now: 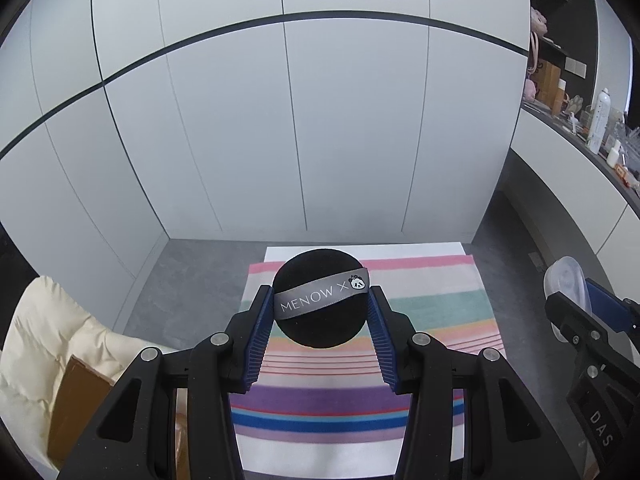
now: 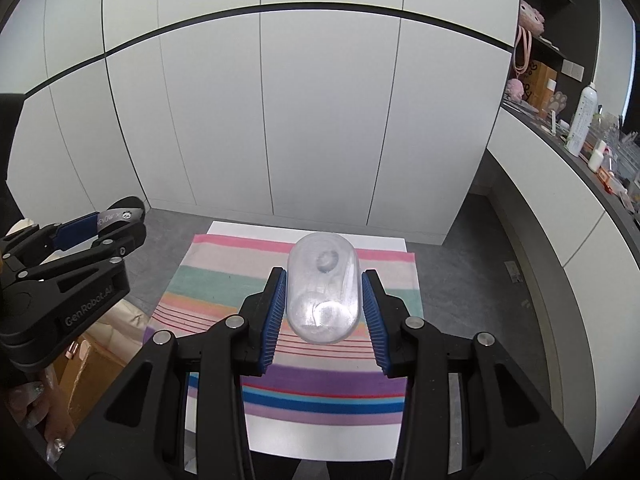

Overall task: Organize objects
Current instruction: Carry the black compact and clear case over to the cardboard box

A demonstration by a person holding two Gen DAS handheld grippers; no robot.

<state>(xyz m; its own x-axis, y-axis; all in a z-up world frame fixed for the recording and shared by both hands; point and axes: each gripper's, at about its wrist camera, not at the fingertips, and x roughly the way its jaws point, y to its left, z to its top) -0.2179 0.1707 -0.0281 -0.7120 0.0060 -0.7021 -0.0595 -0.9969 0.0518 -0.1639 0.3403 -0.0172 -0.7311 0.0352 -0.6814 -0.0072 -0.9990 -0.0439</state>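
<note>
My left gripper (image 1: 321,300) is shut on a round black powder puff (image 1: 320,320) with a grey ribbon reading MENOW X, held above the striped cloth (image 1: 420,312). My right gripper (image 2: 324,292) is shut on a clear plastic oval case (image 2: 322,286), held above the same striped cloth (image 2: 208,288). The right gripper with the case (image 1: 566,282) shows at the right edge of the left wrist view. The left gripper with the puff (image 2: 120,212) shows at the left of the right wrist view.
The cloth lies on a white table (image 2: 304,440) on a grey floor. White cabinet doors (image 1: 280,120) stand behind. A counter (image 2: 592,176) with bottles runs along the right. A cream cushion (image 1: 44,340) and a brown box (image 1: 76,400) are at the left.
</note>
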